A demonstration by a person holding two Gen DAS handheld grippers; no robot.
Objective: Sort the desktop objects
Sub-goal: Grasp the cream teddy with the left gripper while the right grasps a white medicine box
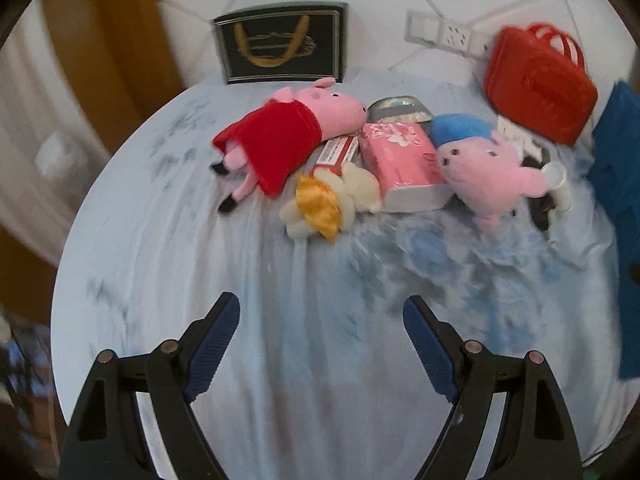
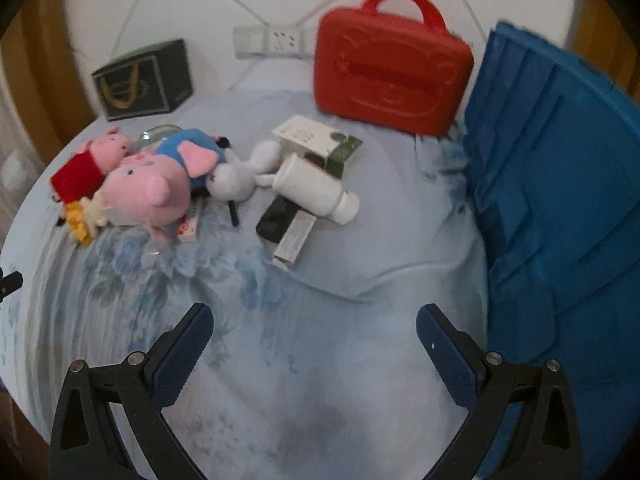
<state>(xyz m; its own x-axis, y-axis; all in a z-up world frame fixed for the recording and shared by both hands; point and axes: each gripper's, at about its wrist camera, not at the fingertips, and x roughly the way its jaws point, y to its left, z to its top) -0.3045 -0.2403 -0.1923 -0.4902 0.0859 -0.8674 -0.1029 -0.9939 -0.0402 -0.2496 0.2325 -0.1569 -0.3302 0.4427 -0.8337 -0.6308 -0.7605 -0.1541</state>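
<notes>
Our 2 grippers above the cluttered cloth [image 2: 320, 380].
Left gripper [image 1: 322, 314] and right gripper [image 2: 314, 322] gape wide, holding nothing, short of the toys [image 1: 280, 136].

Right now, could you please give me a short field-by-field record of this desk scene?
surface: light blue floral cloth
left gripper: open, empty, above bare cloth
right gripper: open, empty, above bare cloth
soft toys: pig in red dress, pig in blue top, white rabbit, small cream and yellow toy
boxes: pink box, white and green box
bottle: white bottle, lying on its side
containers: red case upright at the back, blue bin on the right
</notes>
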